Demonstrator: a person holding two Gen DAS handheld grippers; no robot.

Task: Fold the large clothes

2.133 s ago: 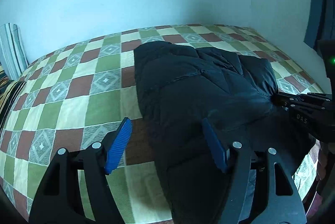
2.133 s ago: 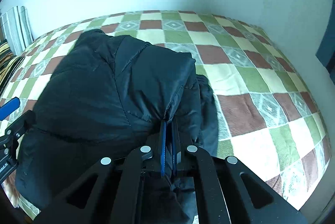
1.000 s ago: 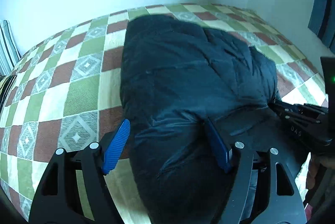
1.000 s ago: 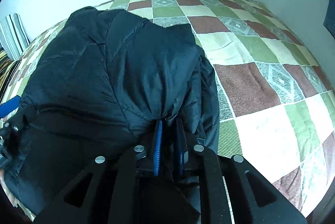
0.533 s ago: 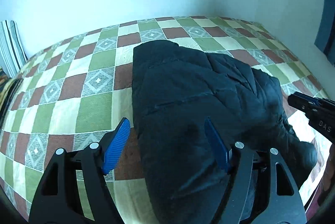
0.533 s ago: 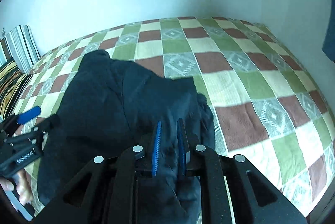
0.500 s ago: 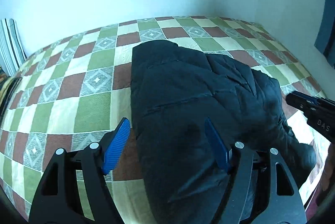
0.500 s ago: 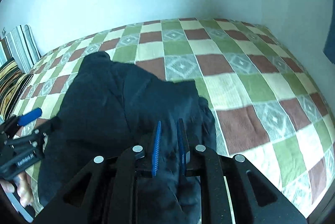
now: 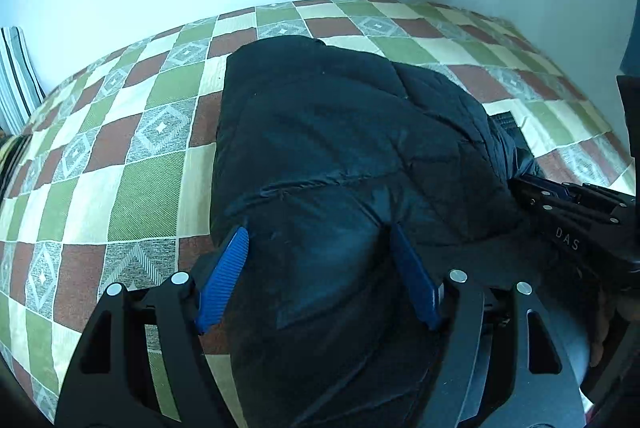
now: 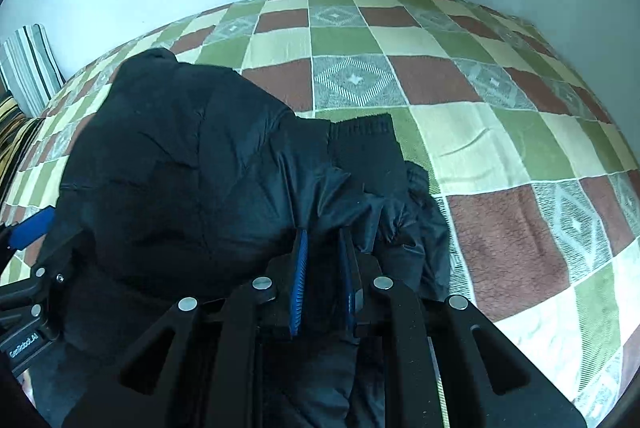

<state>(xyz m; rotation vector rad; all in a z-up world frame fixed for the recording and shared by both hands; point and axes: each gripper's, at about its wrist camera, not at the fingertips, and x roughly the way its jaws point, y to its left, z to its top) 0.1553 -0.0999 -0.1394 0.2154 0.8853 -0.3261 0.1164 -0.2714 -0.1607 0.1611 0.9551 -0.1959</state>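
A black puffer jacket (image 9: 340, 131) lies bunched on the checkered bed, and its knit cuff (image 10: 364, 131) sticks out on the right side. My left gripper (image 9: 316, 232) hangs wide open over the jacket's near left part. Its left pad (image 9: 224, 268) sits at the jacket's edge, and its right pad (image 9: 412, 280) rests against the fabric. My right gripper (image 10: 323, 234) is shut on a fold of the jacket (image 10: 180, 167) at its near right side. Each gripper shows in the other's view: the right gripper (image 9: 568, 211) at the right, the left gripper (image 10: 28, 232) at the left.
The green, brown and cream checkered bedspread (image 10: 480, 87) runs back to a pale wall. A striped pillow (image 9: 16, 75) leans at the far left. A person's hand (image 9: 600, 328) holds the right gripper. Bare bedspread (image 9: 140, 131) lies left of the jacket.
In the last half second both grippers moved forward and closer over the jacket. The left pad, earlier over bare bedspread, now stands at the jacket's edge. The right gripper's hold on the fabric is unchanged.
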